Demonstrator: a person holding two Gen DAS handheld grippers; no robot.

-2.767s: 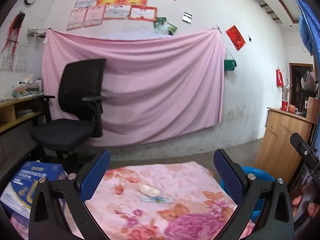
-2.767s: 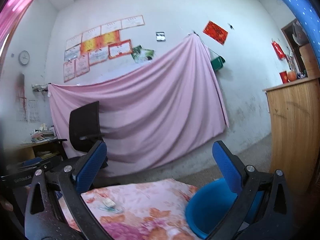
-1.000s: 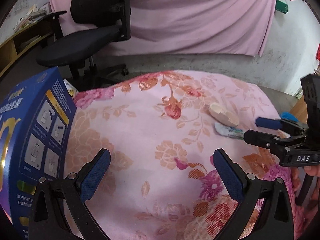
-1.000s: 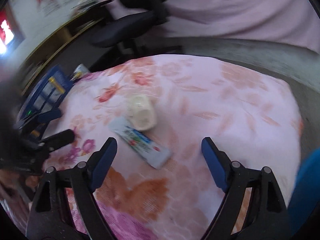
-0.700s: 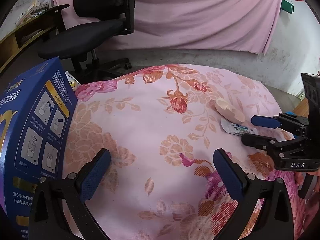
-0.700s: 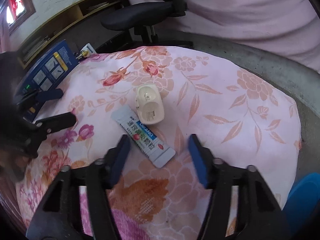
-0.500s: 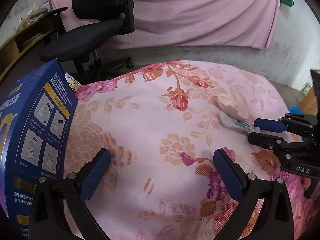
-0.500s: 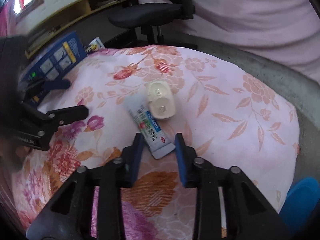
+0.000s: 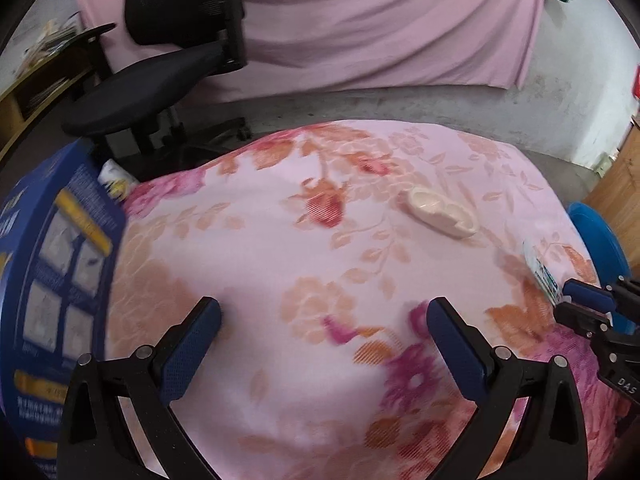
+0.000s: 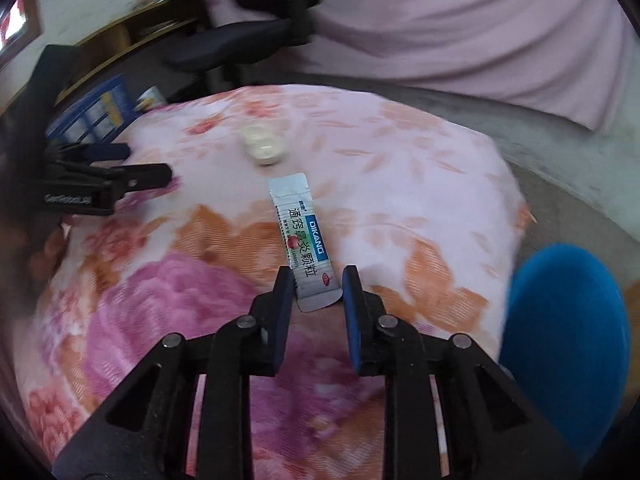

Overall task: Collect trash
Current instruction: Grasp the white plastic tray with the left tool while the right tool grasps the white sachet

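Note:
A white and blue sachet (image 10: 303,236) sticks out forward from my right gripper (image 10: 316,288), which is shut on its near end, just above the floral tablecloth (image 10: 400,160). The left wrist view shows the same sachet (image 9: 542,270) at the far right, pinched by the right gripper (image 9: 572,300). A cream plastic piece (image 9: 442,216) lies on the cloth farther back, also seen as a cream plastic piece (image 10: 263,144) beyond the sachet. My left gripper (image 9: 320,332) is open over the cloth with nothing between its fingers. It shows as the left gripper (image 10: 120,164) at the left.
A blue bin (image 10: 560,340) stands off the table's right edge, also the blue bin (image 9: 596,236). A blue printed box (image 9: 52,280) stands at the table's left. A black office chair (image 9: 160,72) is behind it. A wooden cabinet (image 9: 624,184) is at the right.
My right gripper has shut on the sachet's end and drawn it away from the cream piece, toward the table's right side. The left gripper stays open and has shifted only slightly.

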